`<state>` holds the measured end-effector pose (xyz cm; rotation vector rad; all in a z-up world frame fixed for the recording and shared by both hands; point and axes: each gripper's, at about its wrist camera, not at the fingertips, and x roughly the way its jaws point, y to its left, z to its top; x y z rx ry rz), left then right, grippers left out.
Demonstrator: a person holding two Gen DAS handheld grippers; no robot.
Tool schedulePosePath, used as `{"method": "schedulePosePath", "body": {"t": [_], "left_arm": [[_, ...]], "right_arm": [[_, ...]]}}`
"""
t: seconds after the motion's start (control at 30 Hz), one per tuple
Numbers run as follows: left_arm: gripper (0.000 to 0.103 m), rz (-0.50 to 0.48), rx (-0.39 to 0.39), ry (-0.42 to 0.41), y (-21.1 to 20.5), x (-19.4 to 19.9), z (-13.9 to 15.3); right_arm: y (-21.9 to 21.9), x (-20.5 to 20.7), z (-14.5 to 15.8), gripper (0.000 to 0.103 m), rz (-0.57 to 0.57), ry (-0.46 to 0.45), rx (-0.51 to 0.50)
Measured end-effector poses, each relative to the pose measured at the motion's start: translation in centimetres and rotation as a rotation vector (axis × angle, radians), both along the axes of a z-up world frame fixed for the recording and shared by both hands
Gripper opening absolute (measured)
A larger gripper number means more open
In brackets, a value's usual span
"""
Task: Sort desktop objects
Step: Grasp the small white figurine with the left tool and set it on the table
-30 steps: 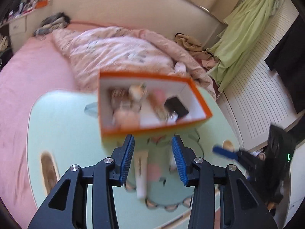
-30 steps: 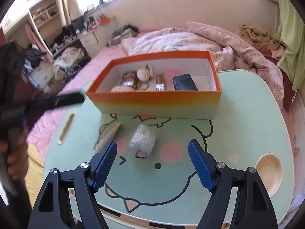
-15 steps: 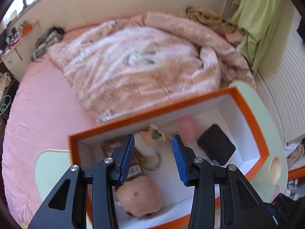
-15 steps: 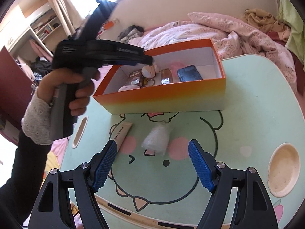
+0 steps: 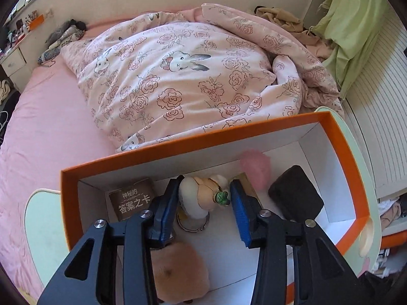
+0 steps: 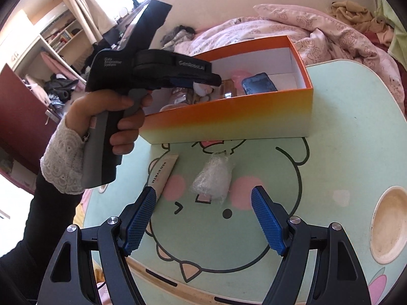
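My left gripper [image 5: 203, 190] hangs inside the orange box [image 5: 183, 147], its jaws on either side of a small plush keychain toy [image 5: 197, 198] with a metal ring; I cannot tell whether they press it. The box also holds a brown card box [image 5: 132, 199], a pink pouch [image 5: 254, 167], a black case [image 5: 295, 195] and a tan plush [image 5: 178, 274]. My right gripper [image 6: 203, 203] is open and empty above the table, near a clear plastic-wrapped item [image 6: 212, 178] and a cream tube [image 6: 162, 170]. The left gripper [image 6: 203, 80] shows there over the box [image 6: 229, 117].
The mint cartoon table [image 6: 330, 152] has a round cup recess [image 6: 389, 231] at the right. Behind it lies a bed with a pink floral quilt [image 5: 183, 76]. A white slatted radiator cover [image 5: 376, 117] stands at the right.
My left gripper moved forward from above the table over the box and lowered inside it around the keychain toy. My right gripper stayed open and nearly still.
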<state>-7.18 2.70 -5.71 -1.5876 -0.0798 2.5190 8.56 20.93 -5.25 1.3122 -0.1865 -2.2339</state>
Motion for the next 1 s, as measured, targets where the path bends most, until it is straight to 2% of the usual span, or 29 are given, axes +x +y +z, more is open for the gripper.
{"method": "schedulePosePath", "body": {"t": [0.2, 0.33, 0.47, 0.57, 0.7, 0.87, 1.0], "left_arm": [[0.042, -0.039, 0.088, 0.088, -0.9, 3.7, 3.9], [0.042, -0.079, 0.098, 0.172, -0.8, 8.5, 7.3], [0.043, -0.127, 0.144, 0.198, -0.9, 13.6, 8.5], [0.043, -0.145, 0.178, 0.203, -0.8, 17.1, 8.0], [0.043, -0.15, 0.181, 0.171, -0.3, 19.9, 5.7], [0.043, -0.173, 0.197, 0.12, 0.9, 21.6, 1.6], [0.043, -0.167, 0.214, 0.123, 1.3, 22.1, -0.1]], "right_arm": [[-0.1, 0.3, 0.0, 0.077, -0.035, 0.032, 0.078], [0.1, 0.5, 0.0, 0.077, -0.053, 0.037, 0.096], [0.3, 0.8, 0.0, 0.077, -0.068, 0.033, 0.098], [0.4, 1.0, 0.0, 0.077, -0.079, 0.031, 0.1], [0.6, 1.3, 0.1, 0.077, -0.094, 0.027, 0.102], [0.7, 1.3, 0.2, 0.077, -0.102, 0.022, 0.099], [0.9, 0.8, 0.5, 0.077, -0.093, 0.01, 0.087]]}}
